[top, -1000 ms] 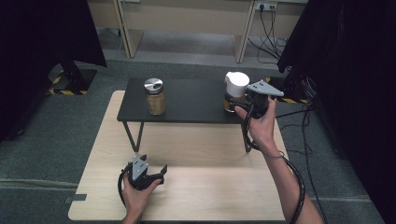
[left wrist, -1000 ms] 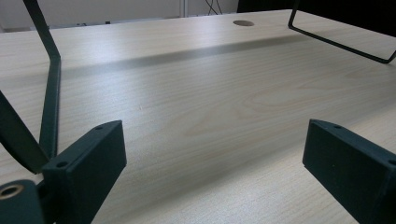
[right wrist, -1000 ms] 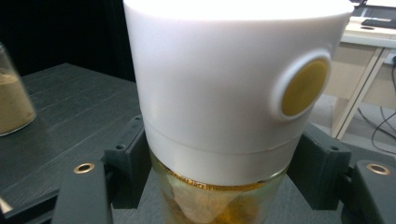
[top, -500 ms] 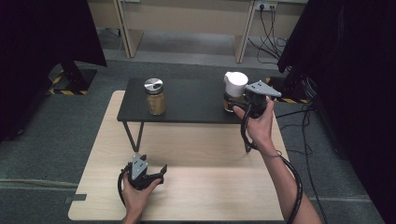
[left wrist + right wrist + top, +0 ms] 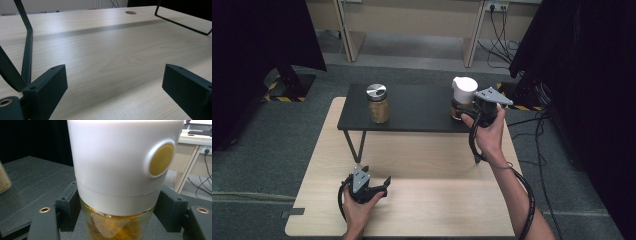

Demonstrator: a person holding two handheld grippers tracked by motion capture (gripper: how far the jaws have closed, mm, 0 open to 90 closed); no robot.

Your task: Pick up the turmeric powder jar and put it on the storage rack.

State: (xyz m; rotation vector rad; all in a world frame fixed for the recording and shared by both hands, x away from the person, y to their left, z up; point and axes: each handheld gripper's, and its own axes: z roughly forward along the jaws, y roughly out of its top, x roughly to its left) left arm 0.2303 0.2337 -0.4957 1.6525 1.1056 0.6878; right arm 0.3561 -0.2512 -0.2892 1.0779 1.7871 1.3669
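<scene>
While my left tongs [image 5: 371,187] rest open on the desk [image 5: 432,200], my right tongs [image 5: 117,215] are clamped on the upright white-lidded jar [image 5: 120,170] at the shelf's [image 5: 412,107] right end; that hand is nearer.

We count two jars: a steel-lid jar [image 5: 378,103] and a white-lid jar [image 5: 463,96]. One black shelf [image 5: 412,107], one bench [image 5: 437,190]. Two tongs: left tongs [image 5: 374,181], right tongs [image 5: 476,107]. Two hands.
</scene>
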